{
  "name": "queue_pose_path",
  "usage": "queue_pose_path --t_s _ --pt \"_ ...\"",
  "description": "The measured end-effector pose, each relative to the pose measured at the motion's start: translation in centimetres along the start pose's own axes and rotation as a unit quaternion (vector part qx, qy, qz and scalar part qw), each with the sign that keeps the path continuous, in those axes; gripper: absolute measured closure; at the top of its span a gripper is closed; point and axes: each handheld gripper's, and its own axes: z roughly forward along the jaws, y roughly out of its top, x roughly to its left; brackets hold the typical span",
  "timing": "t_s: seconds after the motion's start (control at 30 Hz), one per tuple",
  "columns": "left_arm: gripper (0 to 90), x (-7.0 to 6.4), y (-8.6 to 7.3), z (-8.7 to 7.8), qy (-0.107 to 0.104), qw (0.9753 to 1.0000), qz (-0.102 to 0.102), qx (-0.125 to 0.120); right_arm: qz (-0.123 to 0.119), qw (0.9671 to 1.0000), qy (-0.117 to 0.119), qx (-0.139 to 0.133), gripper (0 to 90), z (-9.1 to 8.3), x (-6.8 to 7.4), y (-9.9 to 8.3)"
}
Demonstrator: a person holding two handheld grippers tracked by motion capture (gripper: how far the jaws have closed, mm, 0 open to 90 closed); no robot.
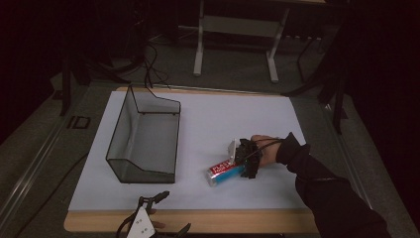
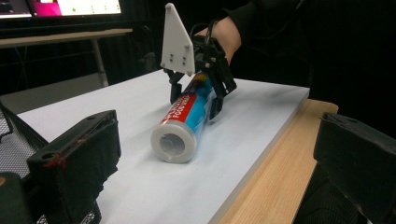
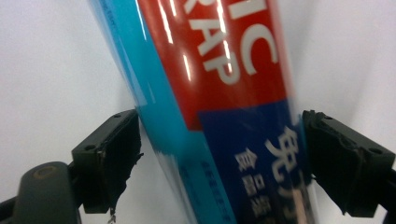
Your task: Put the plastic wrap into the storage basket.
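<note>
Right gripper jaws straddle the wrap roll mid-mat — not clamped; left gripper wide at the table's front edge.

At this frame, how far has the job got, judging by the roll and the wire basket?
Early. Done: the right gripper has reached the plastic wrap roll. In hand: its jaws straddle the roll, which lies on the white board, with a gap at one jaw. Left: lifting it, perhaps into the empty wire basket. The left gripper idles, open.
</note>
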Motion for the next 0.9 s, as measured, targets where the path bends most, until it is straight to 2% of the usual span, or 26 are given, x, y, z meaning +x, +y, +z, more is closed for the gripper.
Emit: queue_pose_path --t_s 0.27,0.33,0.6,0.7,0.73,0.8,0.87,0.9 --pt "1.2 0.0 0.0 0.1 -0.002 1.0000 -0.002 0.000 -0.006 0.9999 0.001 -0.009 21.4 0.3 -0.2 0.0" --pt "1.2 0.0 0.0 0.1 -0.002 1.0000 -0.002 0.000 -0.007 1.0000 0.001 -0.006 21.4 0.4 -0.1 0.0" --pt "1.2 0.0 0.0 0.0 0.000 1.0000 0.001 0.001 -0.041 0.9988 -0.002 0.026 25.0 0.7 -0.1 0.6" --pt "1.2 0.1 0.0 0.0 0.001 1.0000 0.000 -0.001 -0.054 0.9978 -0.010 0.036 26.5 0.5 0.2 0.9" --pt "1.2 0.1 0.0 0.0 0.002 1.0000 -0.001 -0.001 -0.055 0.9977 -0.012 0.039 26.8 0.5 0.2 1.0" --pt "1.2 0.1 0.0 0.0 0.002 1.0000 -0.001 -0.003 -0.039 0.9982 -0.010 0.044 27.5 0.4 0.1 1.2" --pt "1.2 0.1 0.0 0.0 0.002 1.0000 -0.001 -0.005 -0.019 0.9991 -0.006 0.037 27.8 0.2 -0.1 1.3" --pt "1.2 0.1 0.0 0.0 0.002 1.0000 -0.001 -0.005 -0.019 0.9991 -0.006 0.037 27.8 0.2 -0.1 1.3"
